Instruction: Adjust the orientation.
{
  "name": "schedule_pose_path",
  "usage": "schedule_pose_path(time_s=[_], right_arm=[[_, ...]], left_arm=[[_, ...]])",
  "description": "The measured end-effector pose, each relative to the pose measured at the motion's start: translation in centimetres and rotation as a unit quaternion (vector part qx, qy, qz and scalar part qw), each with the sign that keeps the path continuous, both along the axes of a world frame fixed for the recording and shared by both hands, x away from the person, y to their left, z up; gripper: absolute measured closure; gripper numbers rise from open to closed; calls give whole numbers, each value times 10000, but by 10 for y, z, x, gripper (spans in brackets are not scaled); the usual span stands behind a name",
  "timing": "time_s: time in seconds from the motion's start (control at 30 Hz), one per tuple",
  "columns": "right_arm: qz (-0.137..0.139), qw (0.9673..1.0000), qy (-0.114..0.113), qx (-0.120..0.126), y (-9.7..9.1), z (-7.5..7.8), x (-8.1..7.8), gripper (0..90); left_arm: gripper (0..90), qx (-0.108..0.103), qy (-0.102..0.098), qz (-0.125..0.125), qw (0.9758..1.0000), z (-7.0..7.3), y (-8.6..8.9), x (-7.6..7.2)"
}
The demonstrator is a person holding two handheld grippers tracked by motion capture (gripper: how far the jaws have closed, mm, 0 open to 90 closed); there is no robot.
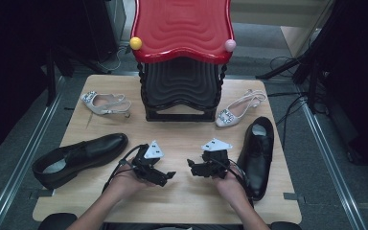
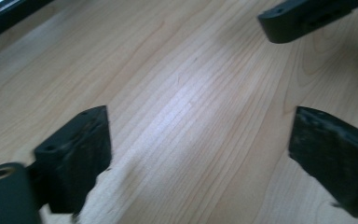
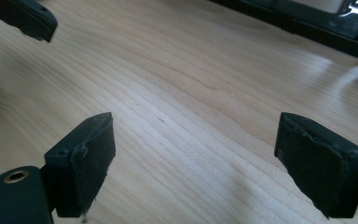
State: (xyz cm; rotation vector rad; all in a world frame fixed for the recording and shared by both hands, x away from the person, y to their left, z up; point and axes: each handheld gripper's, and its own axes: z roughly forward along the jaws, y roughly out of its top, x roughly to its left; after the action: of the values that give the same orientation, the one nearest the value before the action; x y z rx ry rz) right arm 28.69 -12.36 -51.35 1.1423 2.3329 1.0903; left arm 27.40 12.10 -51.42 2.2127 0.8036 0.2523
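Left gripper (image 1: pixel 168 176) and right gripper (image 1: pixel 192 166) jaws apart, empty, two black shoes (image 1: pixel 79 157), two silver sandals (image 1: pixel 104 103), bare table (image 1: pixel 182 201) between.

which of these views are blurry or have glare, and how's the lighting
High view: dim with dark surroundings, fairly sharp, the red rack top glossy. Left gripper view: soft, a pale sheen on the table, left gripper jaws blurred. Right gripper view: similar sheen, right gripper jaws slightly crisper.
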Motion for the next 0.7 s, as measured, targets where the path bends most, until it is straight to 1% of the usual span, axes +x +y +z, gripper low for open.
schedule_pose_path(time_s=[0.03, 0.07, 0.1, 0.13, 0.17, 0.2, 0.23, 0.27, 0.3, 0.33, 0.37, 0.4, 0.43, 0.47, 0.5, 0.53, 0.6, 0.63, 0.7], right_arm=[[0, 10000, 0, 0, 0, 0, 0, 129], [3, 10000, -6, 40, -2, 2, -1, 129], [11, 10000, 1, 65, -3, 3, -2, 129], [-28, 10000, -13, 89, -4, 5, -3, 132], [-60, 9998, 1, 175, -5, 8, -2, 133], [-83, 9997, 58, 215, -5, 10, -1, 133], [-120, 9995, 137, 257, -5, 12, 0, 134], [-120, 9995, 137, 257, -5, 12, 0, 134], [-172, 9991, 246, 300, -5, 13, 2, 134], [-118, 9982, 462, 373, -6, 14, 3, 131], [-82, 9980, 506, 366, -7, 15, 3, 130], [-24, 9982, 493, 353, -9, 15, 2, 129], [-24, 9982, 493, 353, -9, 15, 2, 129], [56, 9981, 483, 380, -10, 16, 1, 127], [357, 9971, 485, 465, -12, 17, 0, 134], [403, 9973, 434, 430, -13, 18, -1, 134], [411, 9980, 337, 353, -15, 20, -2, 136], [411, 9980, 337, 353, -15, 20, -2, 136], [480, 9977, 255, 395, -17, 22, -5, 139]], left_arm=[[143, 0, 0, 0, 10000, 0, 0, 0], [143, -68, 81, -67, 9999, 2, 2, 1], [178, -132, 154, -155, 9997, 5, 4, 3], [205, -112, 216, -185, 9995, 9, 6, 7], [271, 29, 303, -204, 9993, 19, 7, 13], [277, 29, 303, -204, 9993, 19, 7, 13], [290, 30, 316, -327, 9990, 29, 9, 16], [301, 30, 316, -327, 9990, 29, 9, 16], [301, -34, 188, -337, 9992, 33, 10, 16], [322, -189, -29, -173, 9997, 35, 13, 15], [331, -366, -9, -99, 9993, 32, 14, 14], [378, -366, -9, -99, 9993, 32, 14, 14], [378, -422, 146, -151, 9989, 30, 16, 14], [388, -459, 274, -231, 9983, 26, 16, 13], [395, -462, 344, -280, 9979, 24, 17, 11], [390, -443, 359, -297, 9979, 21, 18, 9], [356, -352, 343, -318, 9983, 20, 17, 6], [356, -306, 371, -364, 9982, 21, 17, 6], [358, -312, 348, -431, 9980, 22, 17, 4]])
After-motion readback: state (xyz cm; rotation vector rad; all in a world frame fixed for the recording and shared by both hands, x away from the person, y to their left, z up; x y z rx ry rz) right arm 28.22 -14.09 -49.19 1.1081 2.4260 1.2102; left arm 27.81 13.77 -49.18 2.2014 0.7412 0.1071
